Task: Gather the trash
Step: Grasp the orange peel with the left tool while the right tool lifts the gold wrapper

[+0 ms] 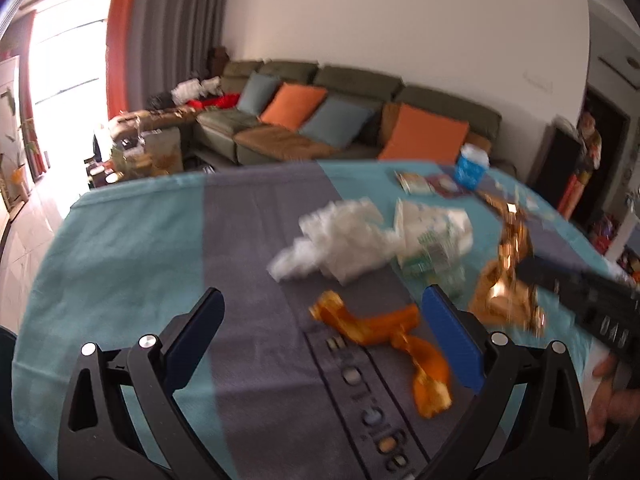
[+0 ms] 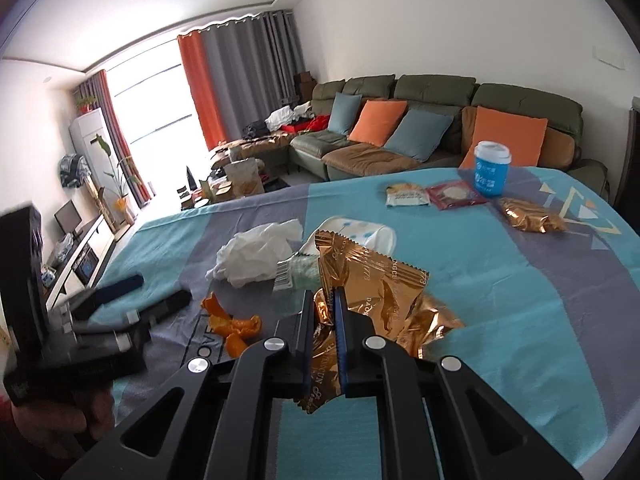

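Note:
My right gripper (image 2: 325,296) is shut on a golden foil wrapper (image 2: 376,280) and holds it above the teal and grey tablecloth (image 2: 520,320); the wrapper also shows in the left wrist view (image 1: 504,292). My left gripper (image 1: 320,304) is open and empty, just above the orange peel (image 1: 384,332), which lies between its fingers. The peel also shows in the right wrist view (image 2: 236,326). A crumpled white tissue (image 1: 332,240) and a crushed white and green packet (image 1: 432,236) lie just beyond the peel.
A blue paper cup (image 2: 491,168), a yellow snack packet (image 2: 406,194), a red packet (image 2: 454,194) and a second golden wrapper (image 2: 530,214) lie at the table's far side. A green sofa (image 2: 400,120) with cushions stands behind the table.

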